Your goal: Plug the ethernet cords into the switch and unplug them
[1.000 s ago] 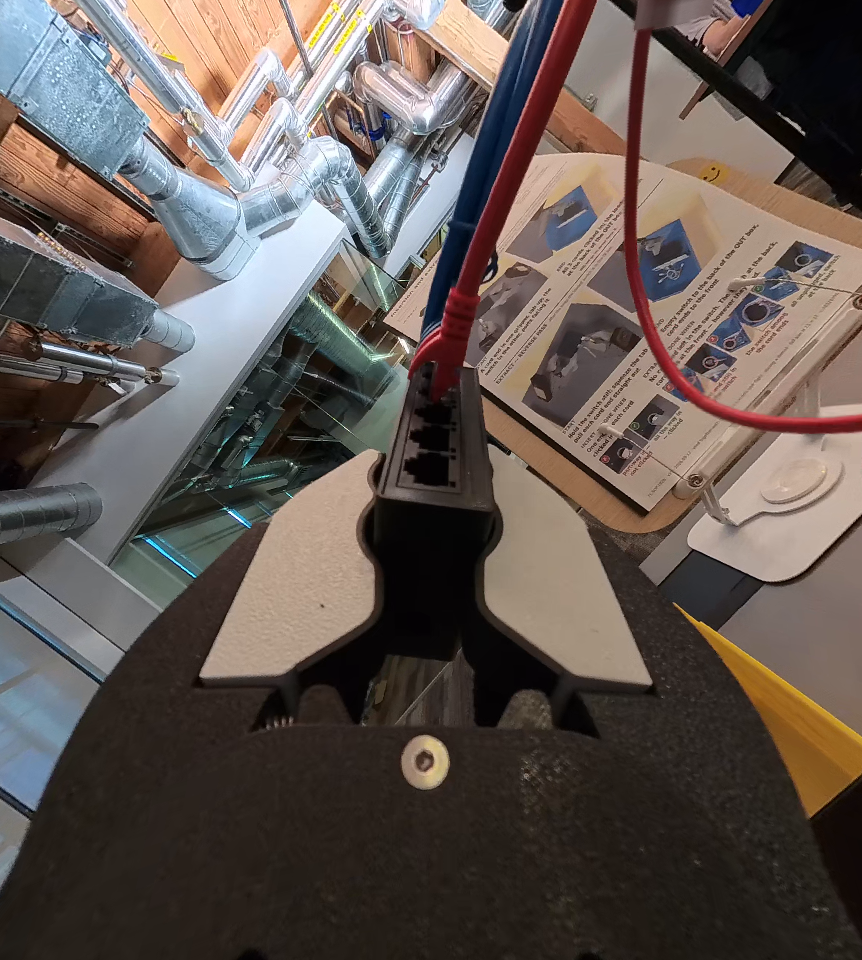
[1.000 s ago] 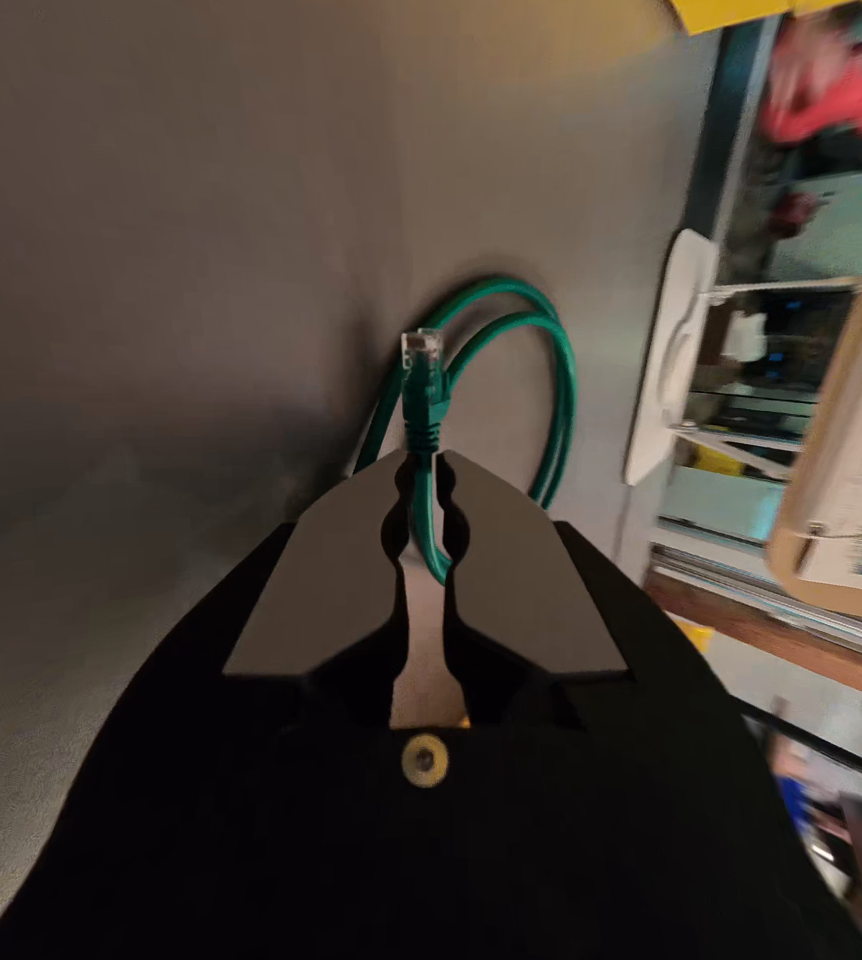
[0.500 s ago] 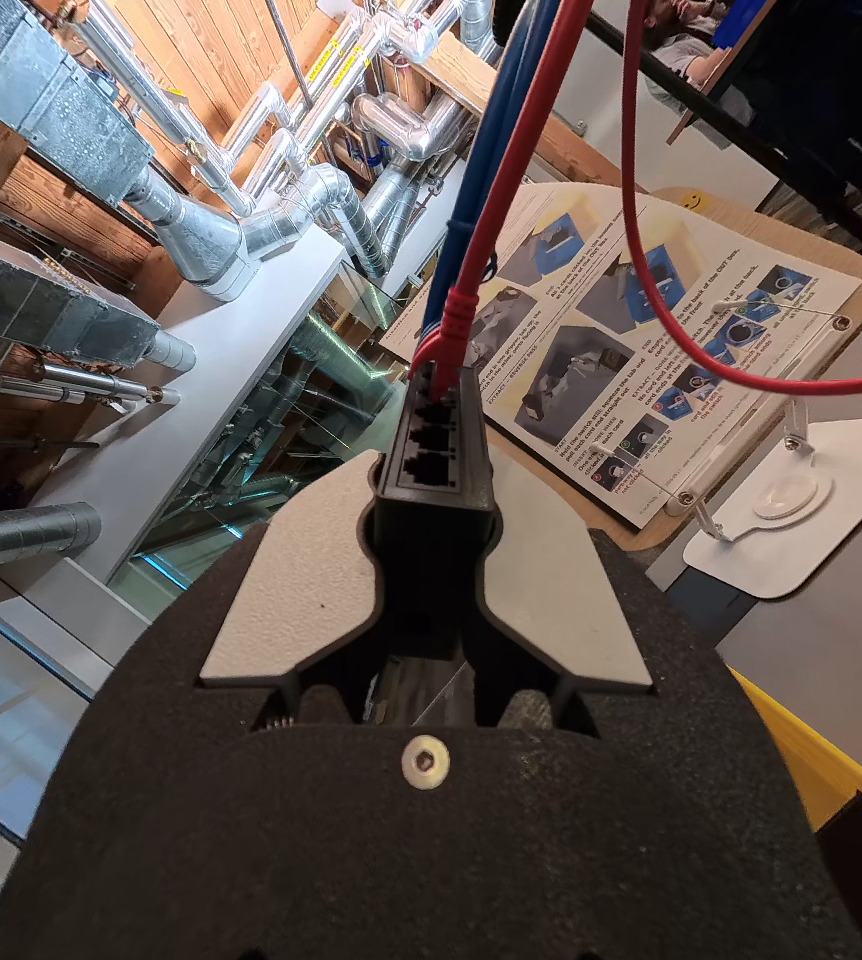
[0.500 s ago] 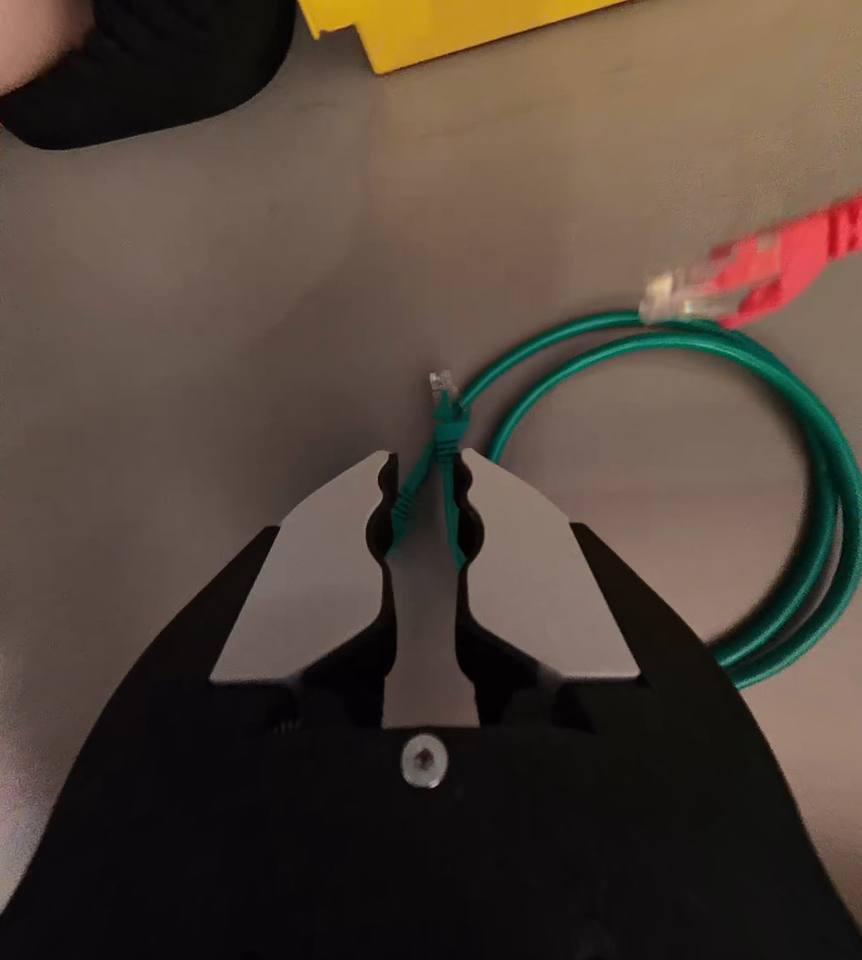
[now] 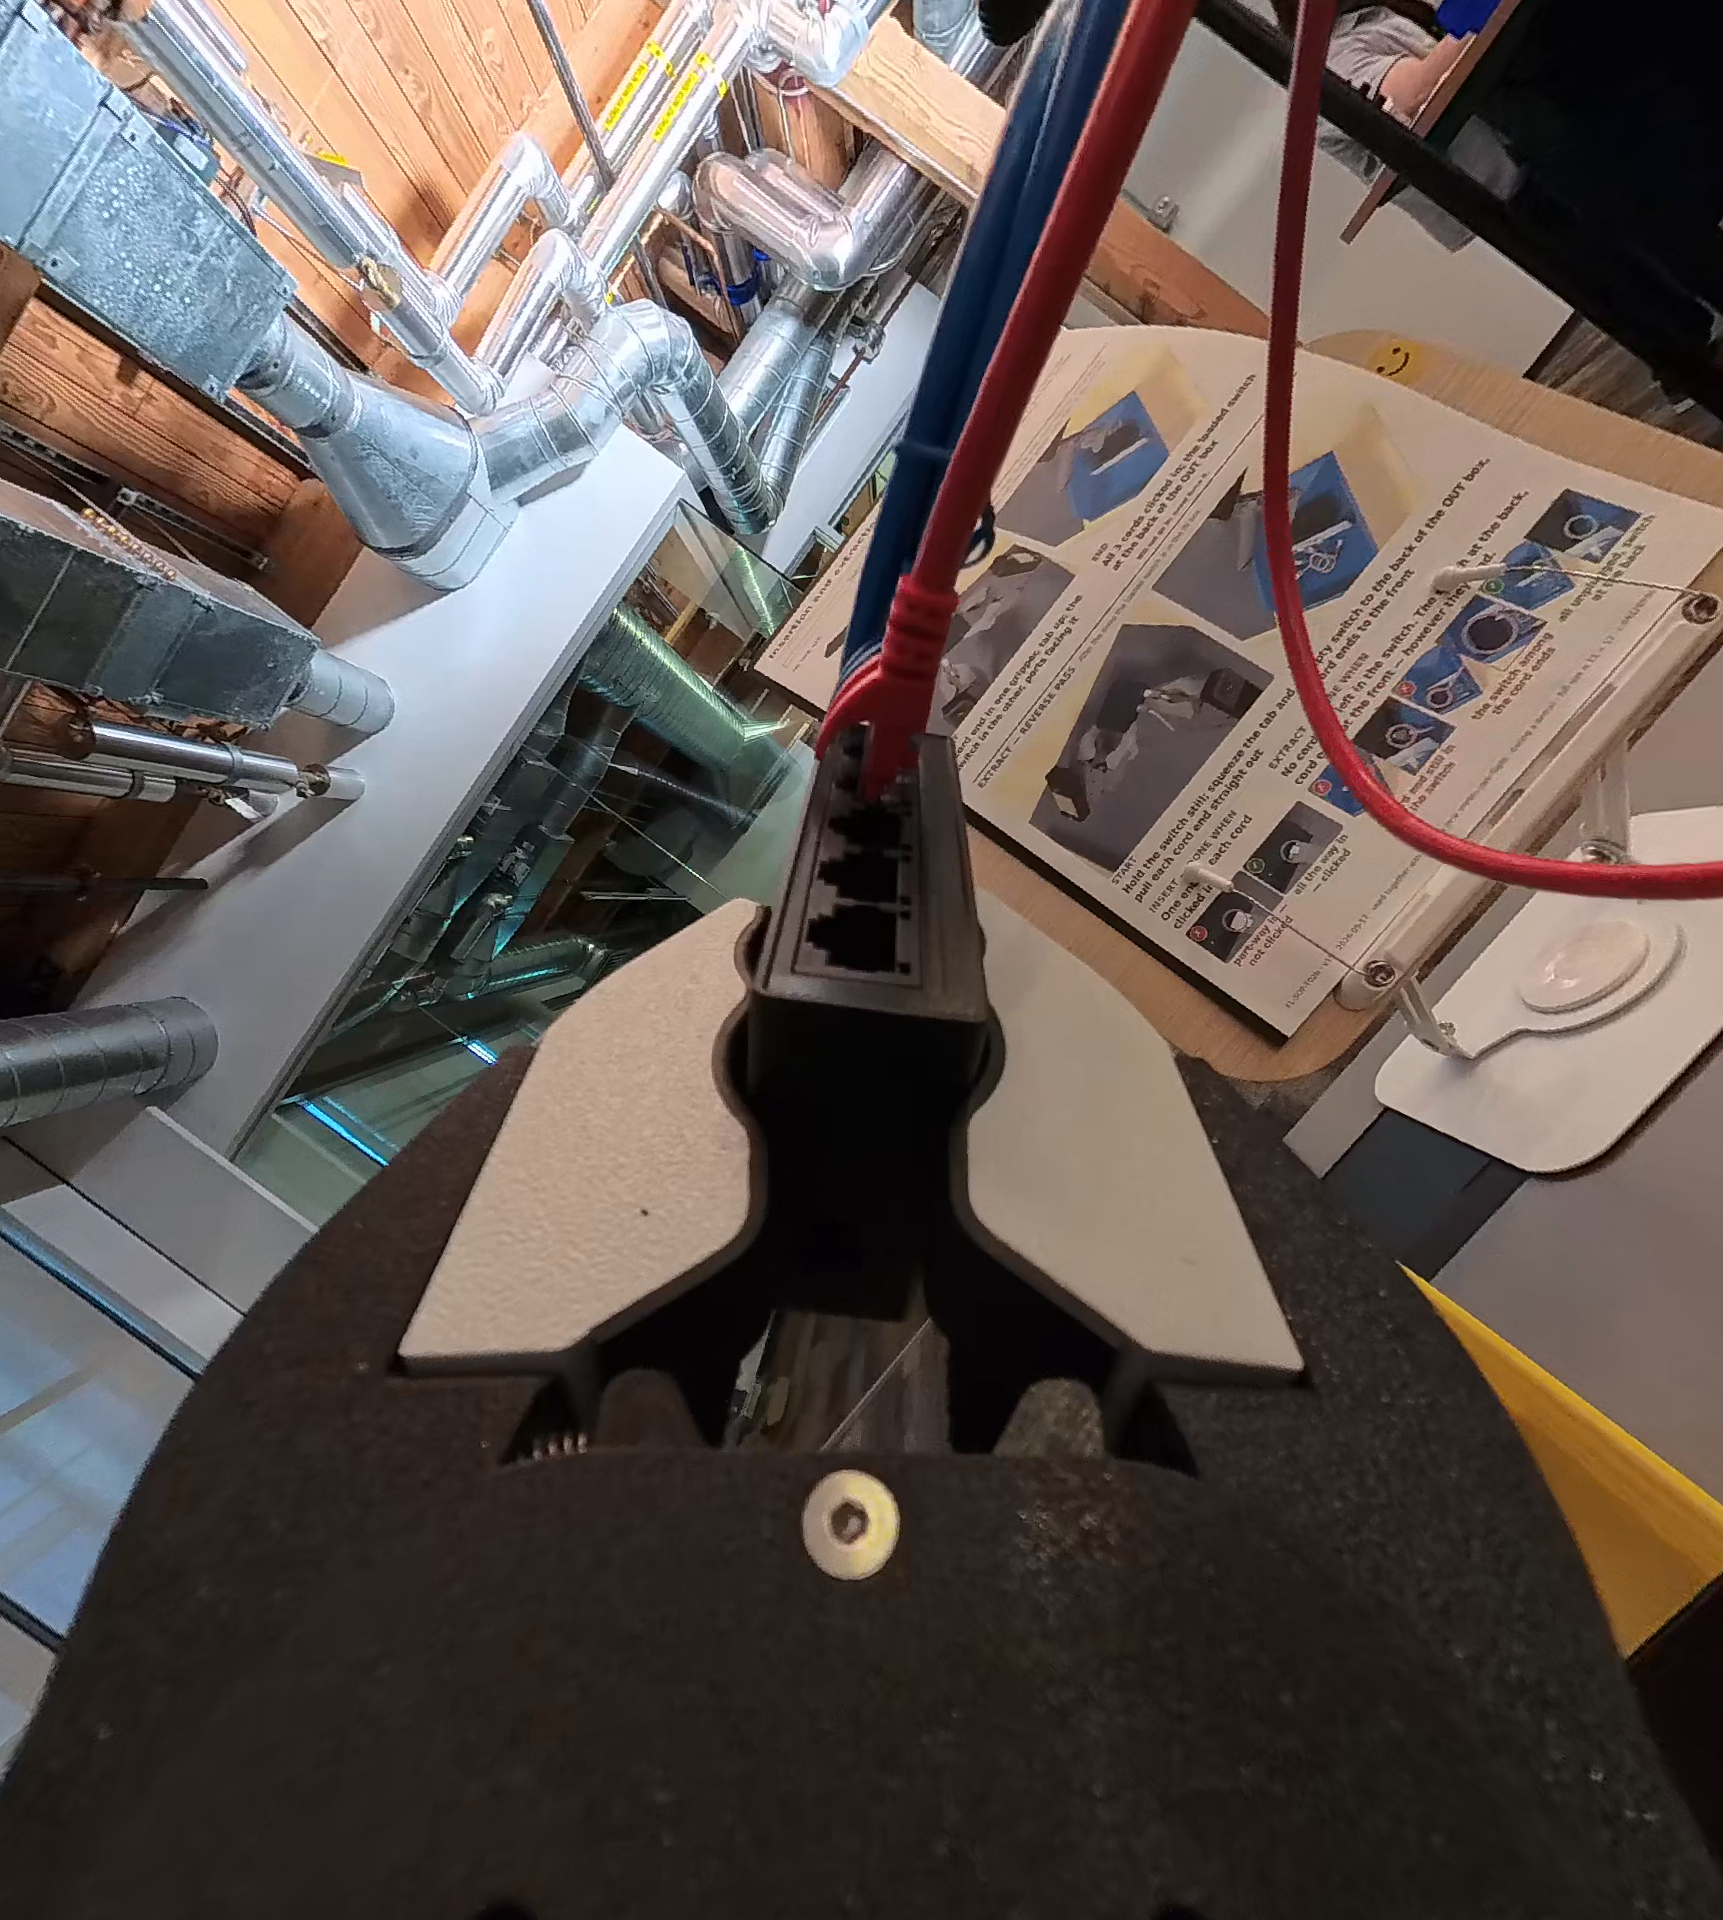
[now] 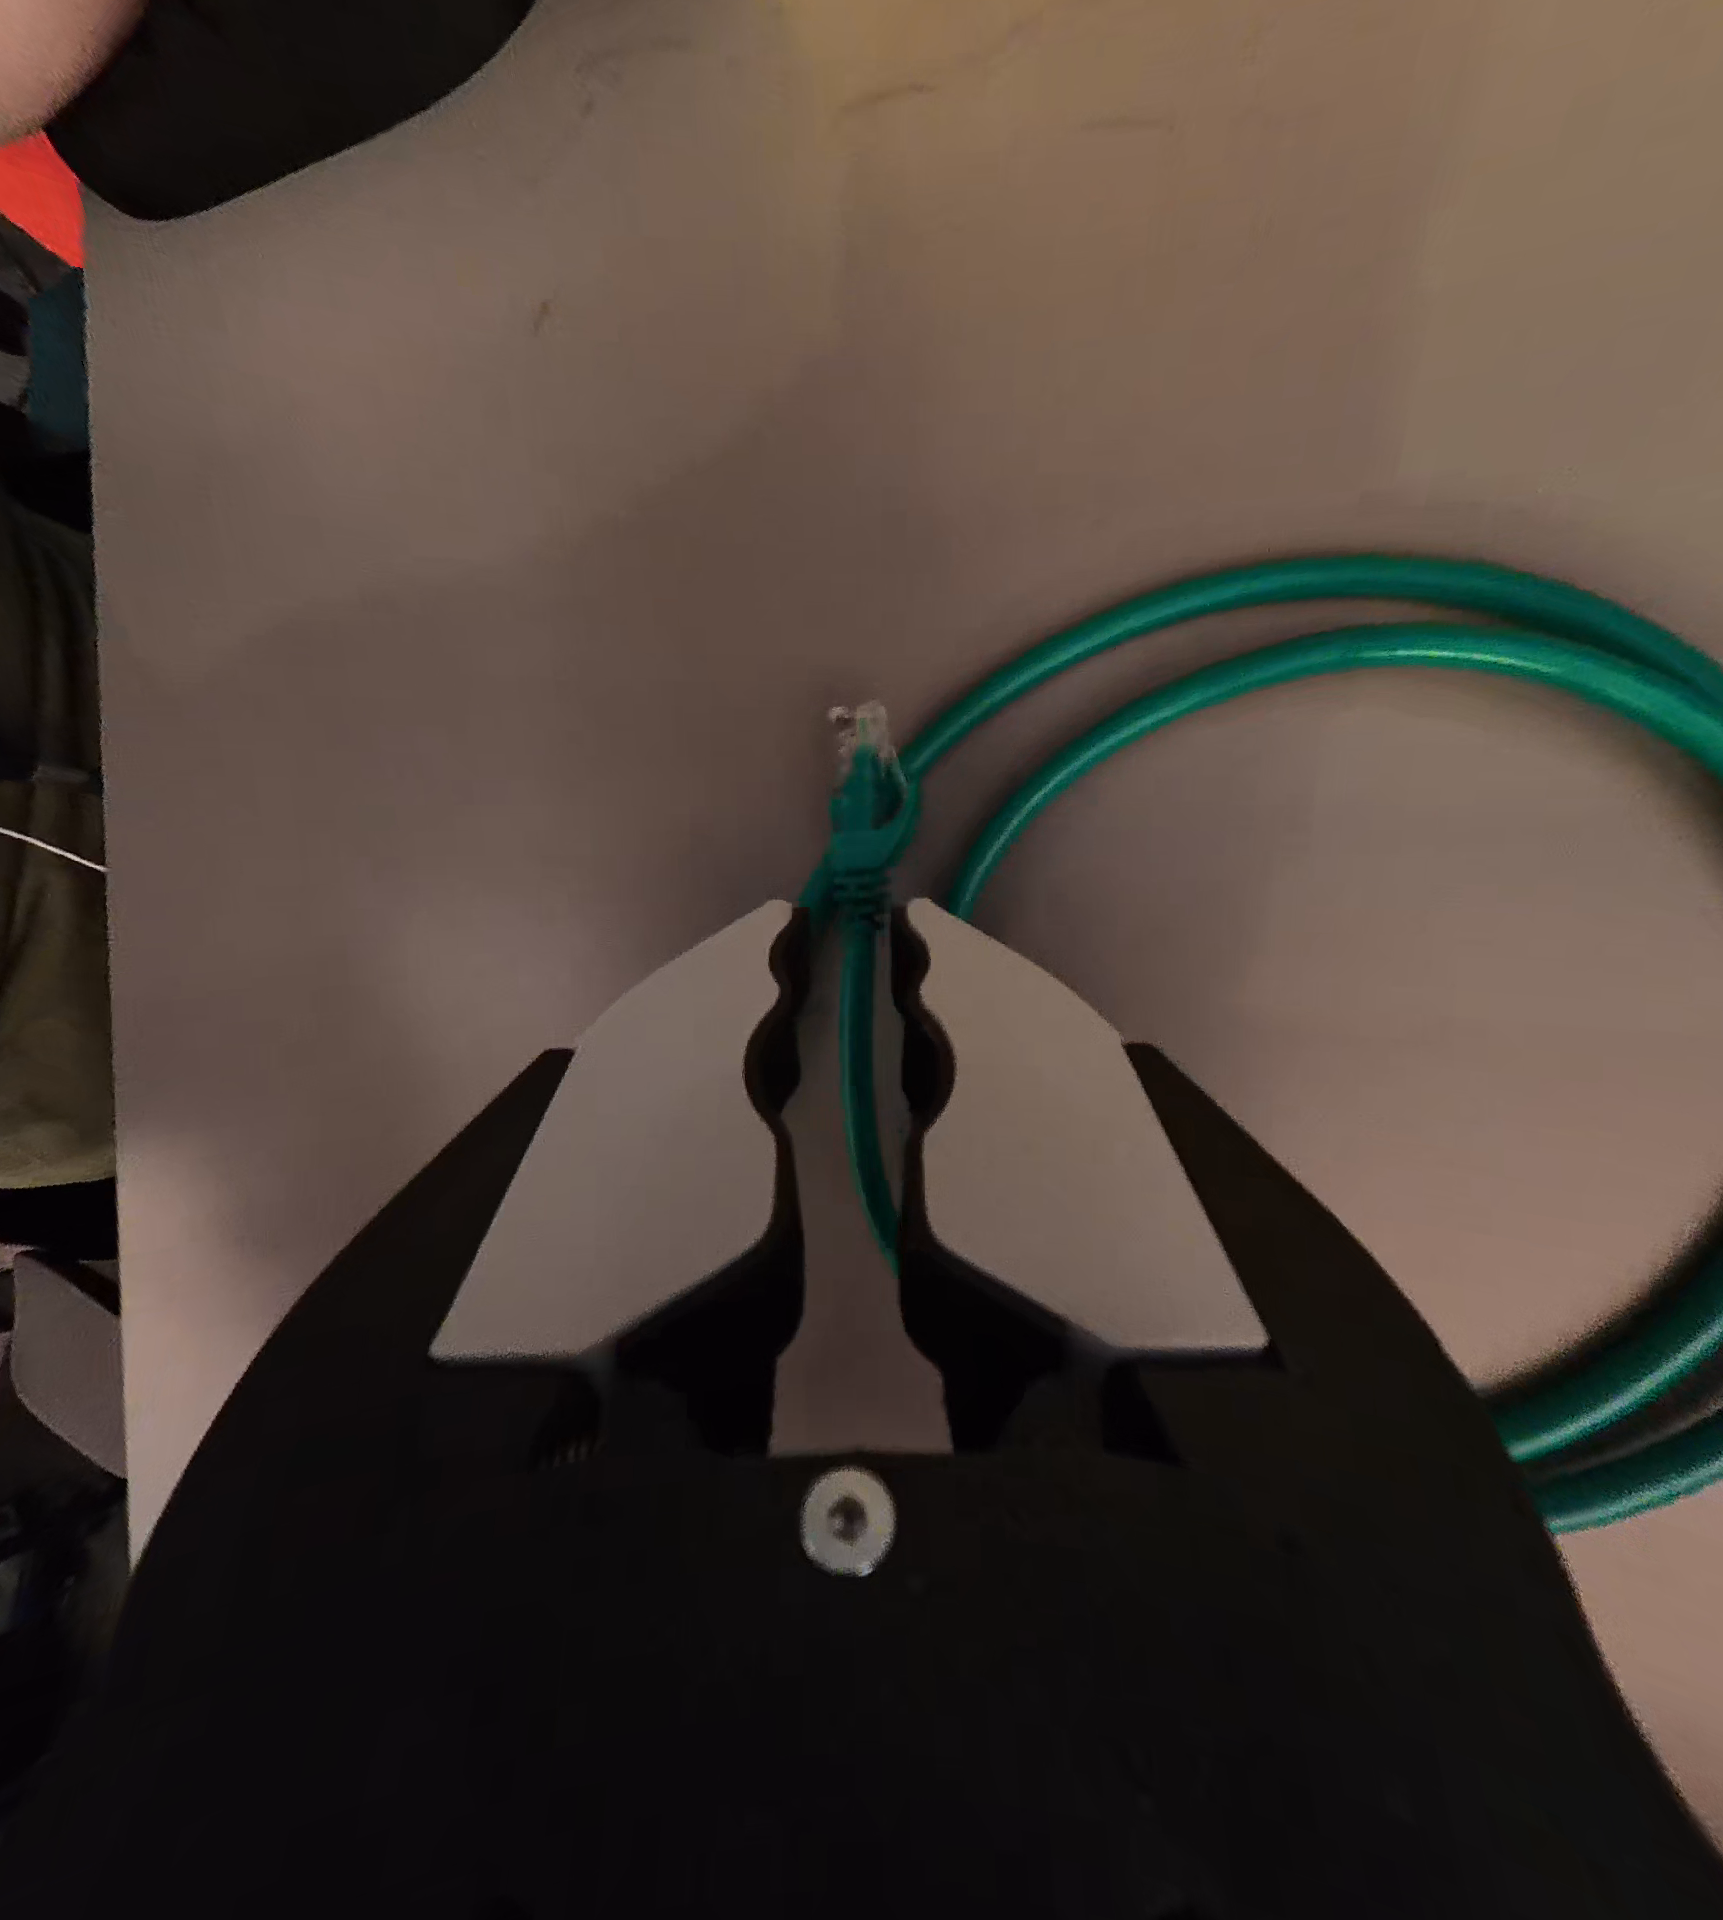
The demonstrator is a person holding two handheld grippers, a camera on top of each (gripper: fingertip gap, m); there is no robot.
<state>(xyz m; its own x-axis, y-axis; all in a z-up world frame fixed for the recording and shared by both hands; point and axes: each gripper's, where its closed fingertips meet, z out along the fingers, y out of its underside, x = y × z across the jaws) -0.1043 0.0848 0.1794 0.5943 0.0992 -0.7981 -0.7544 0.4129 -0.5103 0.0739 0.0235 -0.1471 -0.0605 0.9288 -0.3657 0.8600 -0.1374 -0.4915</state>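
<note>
The left gripper (image 5: 867, 997) clamped the black plastic switch (image 5: 872, 935), ports upward for access, with the red cord (image 5: 914, 644) plugged in. The right gripper (image 6: 846, 914), narrowed, pinched the green ethernet cord (image 6: 1459, 644) behind its plug, probably for aiming.

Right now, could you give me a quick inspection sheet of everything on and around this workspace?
Surface: grey table, mostly bare.
Job's things: black switch, three near ports free; green cord coiled on the table.
Clutter: instruction board on a stand; yellow bin.
Grippers: left gripper clamps the switch; right gripper closed on the green cord behind its plug.
Cables: red cord and blue cord plugged into the far ports.
Surroundings: metal ducts, wooden ceiling.
</note>
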